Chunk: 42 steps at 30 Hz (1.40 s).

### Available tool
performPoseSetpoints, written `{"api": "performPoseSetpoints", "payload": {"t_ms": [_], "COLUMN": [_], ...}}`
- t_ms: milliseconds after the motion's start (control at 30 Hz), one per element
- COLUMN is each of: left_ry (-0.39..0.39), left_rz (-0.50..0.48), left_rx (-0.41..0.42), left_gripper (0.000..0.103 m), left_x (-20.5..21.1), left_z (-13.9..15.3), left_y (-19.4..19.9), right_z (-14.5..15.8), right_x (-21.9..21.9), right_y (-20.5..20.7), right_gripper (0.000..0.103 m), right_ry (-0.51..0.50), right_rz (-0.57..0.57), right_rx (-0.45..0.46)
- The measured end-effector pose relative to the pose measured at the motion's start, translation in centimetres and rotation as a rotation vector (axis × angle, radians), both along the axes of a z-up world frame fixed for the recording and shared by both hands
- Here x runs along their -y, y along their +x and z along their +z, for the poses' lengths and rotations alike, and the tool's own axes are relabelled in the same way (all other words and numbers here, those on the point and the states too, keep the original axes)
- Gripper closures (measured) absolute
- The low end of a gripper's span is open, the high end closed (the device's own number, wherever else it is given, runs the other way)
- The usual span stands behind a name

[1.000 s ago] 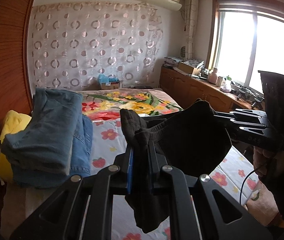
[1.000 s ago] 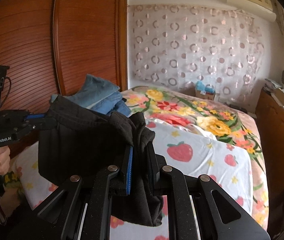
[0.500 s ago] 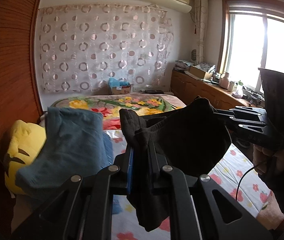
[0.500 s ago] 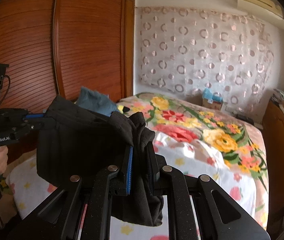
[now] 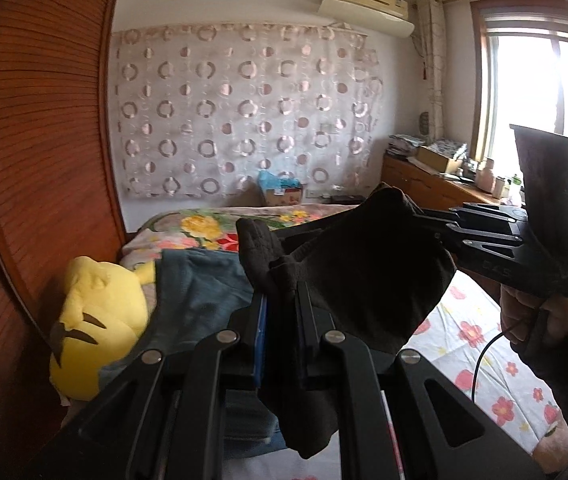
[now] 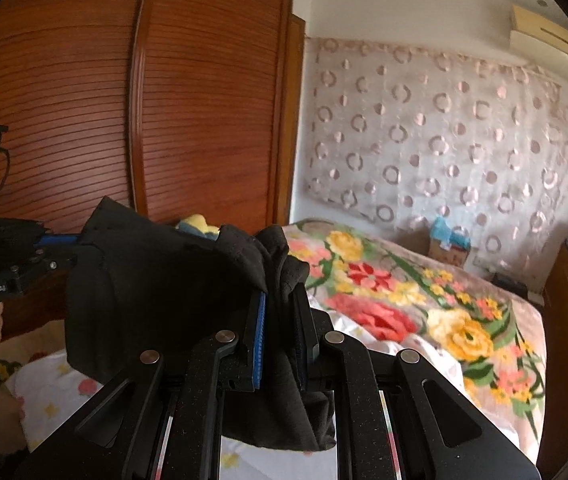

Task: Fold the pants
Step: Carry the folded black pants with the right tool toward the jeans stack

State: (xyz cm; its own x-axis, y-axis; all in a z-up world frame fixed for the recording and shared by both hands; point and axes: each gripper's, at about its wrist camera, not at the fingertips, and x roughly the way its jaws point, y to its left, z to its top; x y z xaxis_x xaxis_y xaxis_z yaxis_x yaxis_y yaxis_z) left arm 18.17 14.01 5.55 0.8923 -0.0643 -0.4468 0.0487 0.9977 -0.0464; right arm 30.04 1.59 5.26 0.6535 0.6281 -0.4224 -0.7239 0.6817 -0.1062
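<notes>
Pants (image 5: 364, 272) bunched, hiding gripper (image 5: 281, 300) pads

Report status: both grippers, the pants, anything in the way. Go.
Left gripper and right gripper both shut on the black pants. Pants held up between them above the bed. Folded blue clothes and yellow plush lie below, left side.

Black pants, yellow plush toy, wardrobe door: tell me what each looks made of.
Black pants: soft matte knit, perhaps fleece or jersey; it bunches thickly and sags limp between the hand-held grippers. Yellow plush toy: fuzzy stuffed fabric, rounded and dull. Wardrobe door: reddish-brown wood or wood veneer, horizontally ribbed with a slight sheen; which of the two cannot be told.
</notes>
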Motion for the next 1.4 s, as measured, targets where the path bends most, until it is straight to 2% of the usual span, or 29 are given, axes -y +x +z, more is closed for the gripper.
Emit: {"api": "performPoseSetpoints", "payload": {"t_ms": [200,333,500,900,1067,1400], "left_ry": [-0.011,0.011,-0.02,-0.096,-0.085,-0.091], "left_rz": [0.043,0.056,0.074,0.212,0.229,0.272], "left_rx": [0.002,0.015,0.022,0.046,0.048,-0.008], "left_gripper": [0.094,0.094,0.094,0.093,0.093,0.091], "left_x": [-1.4,-1.7,-2.6,-5.0,-5.1,-5.9], "left_z": [-0.6,-1.3,-1.9,-4.2,-4.2,-5.7], "left_y": [0.0,-0.5,-0.9,-1.2,-1.3,-1.0], "right_z": [0.1,-0.2,-0.2,-1.6,-1.7,-3.5], "right_x": [-2.4,-3.9,-6.2,-13.0,-15.1,-18.1], "right_y": [1.2,1.7,2.8,5.4,5.9,7.5], "right_gripper": [0.093,0.093,0.093,0.093,0.093,0.093], "right_ry": [-0.007,-0.014,-0.032,-0.09,-0.092,-0.119], "right_rz": [0.034,0.07,0.117,0.231,0.271,0.302], "right_rx": [0.018,0.035,0.063,0.088,0.078,-0.013]}}
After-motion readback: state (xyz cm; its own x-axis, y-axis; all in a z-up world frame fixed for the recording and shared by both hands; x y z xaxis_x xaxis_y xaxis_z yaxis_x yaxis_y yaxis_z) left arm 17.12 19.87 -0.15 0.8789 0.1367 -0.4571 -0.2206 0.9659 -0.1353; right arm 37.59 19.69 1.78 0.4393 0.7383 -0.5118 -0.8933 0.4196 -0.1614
